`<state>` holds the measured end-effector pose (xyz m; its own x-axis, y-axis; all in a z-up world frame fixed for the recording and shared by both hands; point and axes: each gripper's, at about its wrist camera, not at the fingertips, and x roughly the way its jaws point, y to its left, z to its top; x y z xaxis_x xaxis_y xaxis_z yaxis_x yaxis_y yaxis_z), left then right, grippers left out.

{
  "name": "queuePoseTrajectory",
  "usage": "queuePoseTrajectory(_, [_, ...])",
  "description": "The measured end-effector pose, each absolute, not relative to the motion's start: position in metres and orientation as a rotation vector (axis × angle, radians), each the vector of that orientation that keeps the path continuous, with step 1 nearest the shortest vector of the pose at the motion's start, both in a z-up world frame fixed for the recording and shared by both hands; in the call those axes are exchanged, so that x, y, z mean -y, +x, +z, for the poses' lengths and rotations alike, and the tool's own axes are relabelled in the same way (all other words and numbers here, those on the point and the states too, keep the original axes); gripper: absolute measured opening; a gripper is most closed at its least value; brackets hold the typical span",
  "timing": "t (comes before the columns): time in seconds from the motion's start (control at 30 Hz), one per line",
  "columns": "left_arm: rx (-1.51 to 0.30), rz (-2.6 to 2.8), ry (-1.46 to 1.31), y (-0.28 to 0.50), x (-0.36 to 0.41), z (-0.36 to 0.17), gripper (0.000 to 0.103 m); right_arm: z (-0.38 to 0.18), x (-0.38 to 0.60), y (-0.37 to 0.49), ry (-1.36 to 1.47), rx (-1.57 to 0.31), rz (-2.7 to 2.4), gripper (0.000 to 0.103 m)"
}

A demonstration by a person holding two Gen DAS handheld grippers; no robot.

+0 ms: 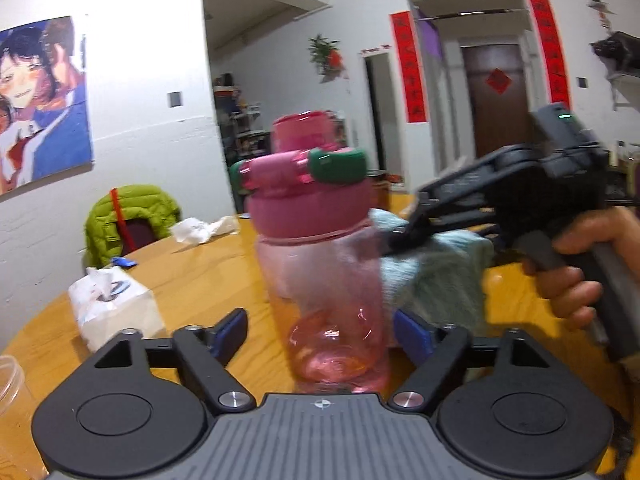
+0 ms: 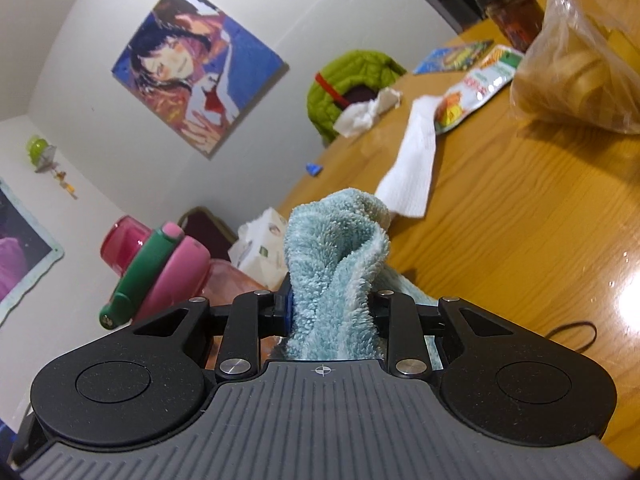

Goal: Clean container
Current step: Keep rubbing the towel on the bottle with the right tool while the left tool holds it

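Observation:
A clear pink bottle (image 1: 332, 304) with a pink lid and green latch (image 1: 340, 166) stands between my left gripper's (image 1: 320, 338) blue fingers. The right pad (image 1: 412, 336) is near its base; the left pad (image 1: 230, 334) stands apart from it, so the gripper looks open. My right gripper (image 2: 332, 308) is shut on a light blue towel (image 2: 336, 256). In the left wrist view the right gripper (image 1: 404, 236) holds the towel (image 1: 436, 272) against the bottle's right side. The bottle's lid (image 2: 176, 268) shows at the left in the right wrist view.
The wooden table (image 1: 208, 272) holds a tissue pack (image 1: 116, 308), crumpled paper (image 1: 200, 230) and a clear cup (image 1: 10, 384). In the right wrist view: paper towel (image 2: 412, 160), snack packets (image 2: 476, 92), a plastic bag (image 2: 584, 52), a jar (image 2: 516, 12). A green jacket (image 1: 128, 216) hangs on a chair.

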<state>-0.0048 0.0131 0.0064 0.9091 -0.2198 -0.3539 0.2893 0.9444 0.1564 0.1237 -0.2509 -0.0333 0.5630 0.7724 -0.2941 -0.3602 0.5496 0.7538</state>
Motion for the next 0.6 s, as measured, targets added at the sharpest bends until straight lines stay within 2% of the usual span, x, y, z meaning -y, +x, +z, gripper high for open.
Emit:
queuePoseTrajectory(0.17, [-0.340,-0.279,0.258,-0.005,-0.005,0.002,0.066,-0.039,0.246,0.131,0.737,-0.695,0.755,0.029])
queuePoseTrajectory(0.23, [-0.328,-0.286,0.241,-0.001,-0.007,0.001,0.070,-0.037,0.241,0.129,0.702,-0.703,0.773,0.031])
queuePoseTrajectory(0.6, [-0.289,-0.291,0.257,0.021,-0.016,-0.008,0.071,-0.009,0.246,0.107,0.543,-0.701,0.821,0.030])
